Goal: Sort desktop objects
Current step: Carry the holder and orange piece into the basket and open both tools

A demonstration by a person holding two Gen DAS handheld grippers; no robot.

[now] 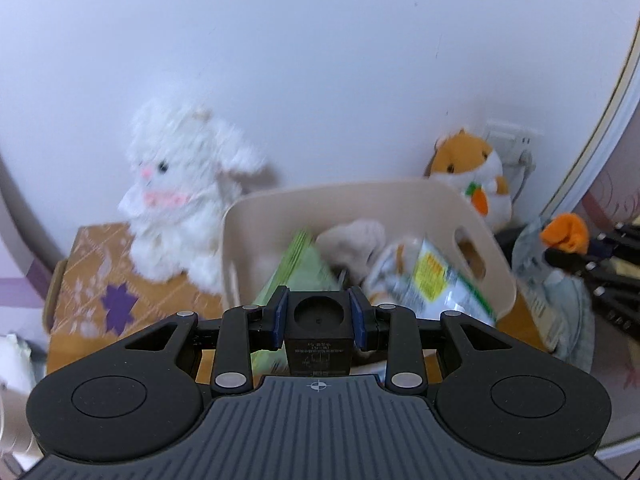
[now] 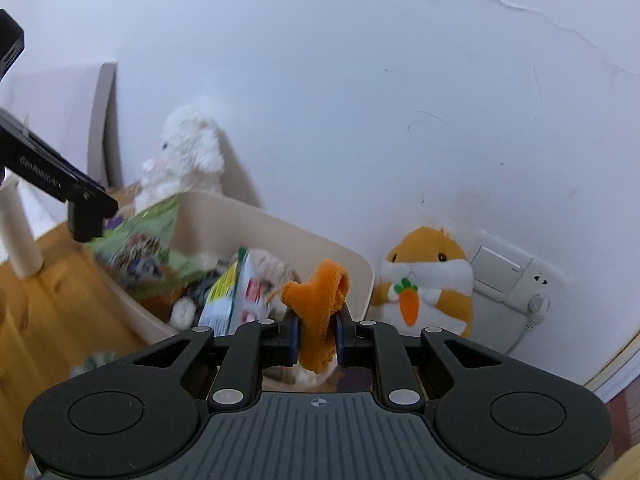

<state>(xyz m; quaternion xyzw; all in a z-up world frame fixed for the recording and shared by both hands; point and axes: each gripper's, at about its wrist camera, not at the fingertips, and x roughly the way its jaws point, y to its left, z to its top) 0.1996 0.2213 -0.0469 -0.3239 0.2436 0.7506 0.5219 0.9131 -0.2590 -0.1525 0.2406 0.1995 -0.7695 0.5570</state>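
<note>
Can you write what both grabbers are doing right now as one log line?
left gripper: shut on black cube | right gripper: shut on orange plush | near beige bin

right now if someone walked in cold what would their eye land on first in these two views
Probably the two grips: the left gripper clamps a small black cube-shaped block, and the right gripper pinches an orange plush piece, both in front of the beige plastic bin stuffed with packets. Next, the fluffy white plush rabbit left of the bin and the orange-and-white hamster plush holding a carrot by the wall.
</note>
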